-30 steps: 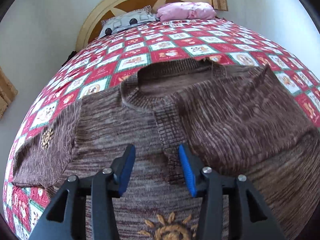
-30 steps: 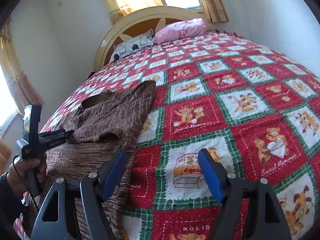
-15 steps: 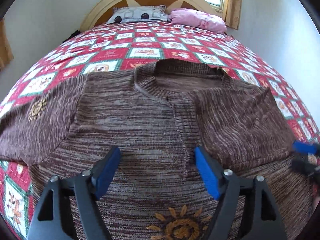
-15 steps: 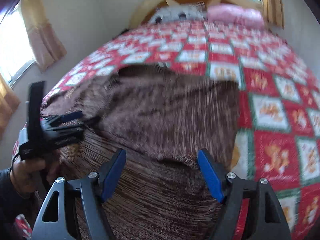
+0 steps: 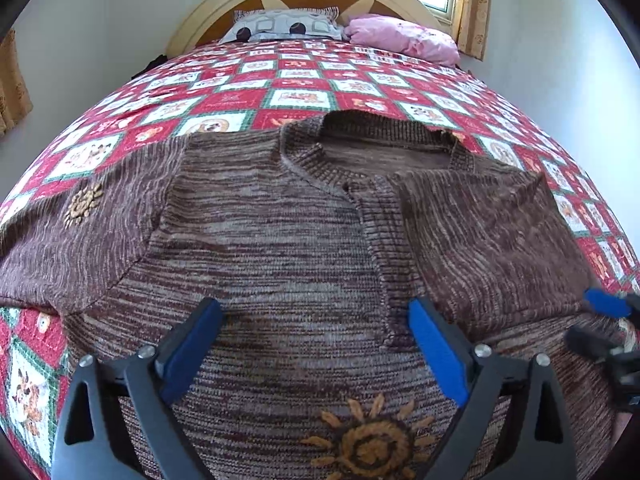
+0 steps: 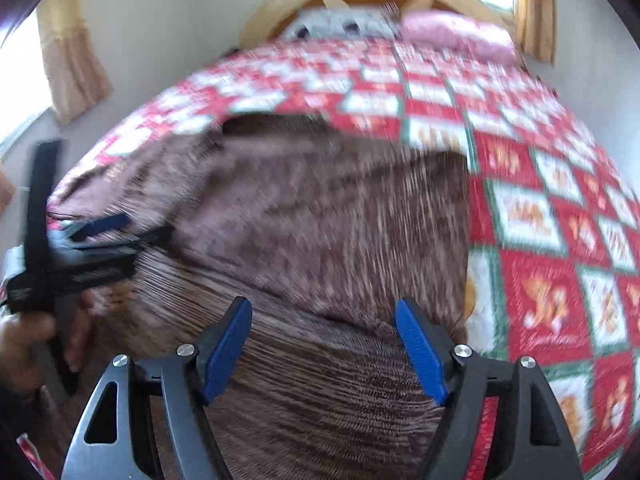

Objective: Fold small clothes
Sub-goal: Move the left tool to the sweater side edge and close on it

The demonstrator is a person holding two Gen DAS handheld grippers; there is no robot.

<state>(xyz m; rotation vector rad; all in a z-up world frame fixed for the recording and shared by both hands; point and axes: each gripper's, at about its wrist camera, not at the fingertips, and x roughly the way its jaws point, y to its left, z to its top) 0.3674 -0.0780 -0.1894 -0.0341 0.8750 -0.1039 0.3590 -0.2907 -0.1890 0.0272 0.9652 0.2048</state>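
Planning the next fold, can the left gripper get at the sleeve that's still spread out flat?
Probably yes: the unfolded sleeve lies bare on the quilt, and the left gripper, jaws opening, holds nothing.

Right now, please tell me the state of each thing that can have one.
Brown knitted sweater: lying front up on the quilt, one sleeve folded across its chest, the other spread out.
Left gripper: jaws opening, pads pressing nothing.
Right gripper: open, above the sweater, holding nothing.
Red patchwork quilt: spread flat.
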